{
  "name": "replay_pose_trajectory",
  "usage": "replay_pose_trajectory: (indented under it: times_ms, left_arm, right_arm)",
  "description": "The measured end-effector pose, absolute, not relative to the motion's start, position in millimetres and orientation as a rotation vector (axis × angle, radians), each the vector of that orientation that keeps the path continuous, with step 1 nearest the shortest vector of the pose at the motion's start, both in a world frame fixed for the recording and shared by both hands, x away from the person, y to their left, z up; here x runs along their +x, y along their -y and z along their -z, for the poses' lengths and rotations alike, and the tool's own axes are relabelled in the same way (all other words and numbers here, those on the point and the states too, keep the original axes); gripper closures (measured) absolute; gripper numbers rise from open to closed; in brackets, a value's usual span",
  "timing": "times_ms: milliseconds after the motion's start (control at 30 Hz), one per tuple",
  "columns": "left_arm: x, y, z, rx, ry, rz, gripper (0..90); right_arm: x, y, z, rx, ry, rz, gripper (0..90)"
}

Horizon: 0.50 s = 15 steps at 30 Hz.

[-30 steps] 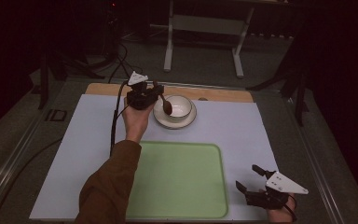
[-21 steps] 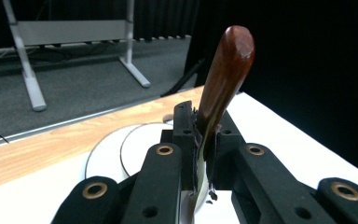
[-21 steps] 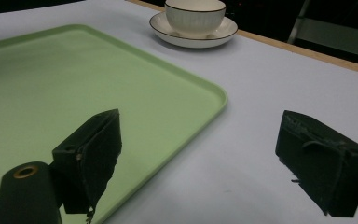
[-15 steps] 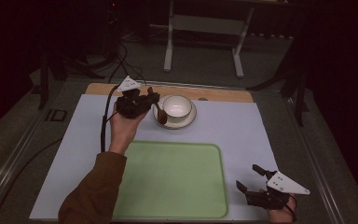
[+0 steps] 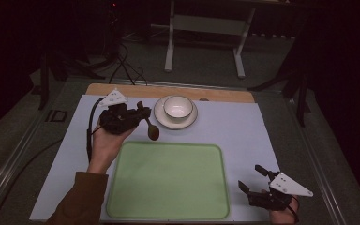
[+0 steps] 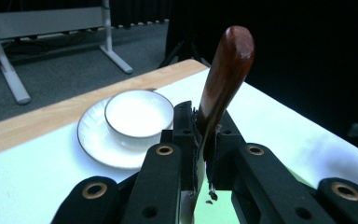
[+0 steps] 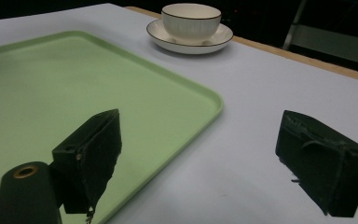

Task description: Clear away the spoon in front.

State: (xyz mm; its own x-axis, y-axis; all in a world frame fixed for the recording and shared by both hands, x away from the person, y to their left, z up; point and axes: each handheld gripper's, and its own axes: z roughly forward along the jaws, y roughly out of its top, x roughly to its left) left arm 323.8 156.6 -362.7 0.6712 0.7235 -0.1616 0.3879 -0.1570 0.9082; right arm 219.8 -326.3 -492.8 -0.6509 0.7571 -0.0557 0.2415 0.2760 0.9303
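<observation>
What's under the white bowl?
The white bowl sits on a white saucer with a dark rim line, on the pale table cover. The saucer's centre is covered by the bowl, so whatever lies there is hidden.

Dim room: grey carpeted floor (image 5: 206, 77), white metal stand (image 5: 205, 23) behind the table, black cables (image 5: 122, 65) trailing.

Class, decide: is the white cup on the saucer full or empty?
Empty: the white gold-rimmed cup on its white saucer shows a bare white inside in the high view and left gripper view.
</observation>
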Motion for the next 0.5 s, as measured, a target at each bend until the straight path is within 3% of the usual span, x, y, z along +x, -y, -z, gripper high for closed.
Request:
replay_pose_trajectory:
  times_ms: [500]
  left_arm:
    - [284.2,-187.0,382.3,1.798,-0.939,-0.325,84.3]
  right_arm:
    - [230.1,330.2,493.0,0.924,-1.997,-1.371,13.9]
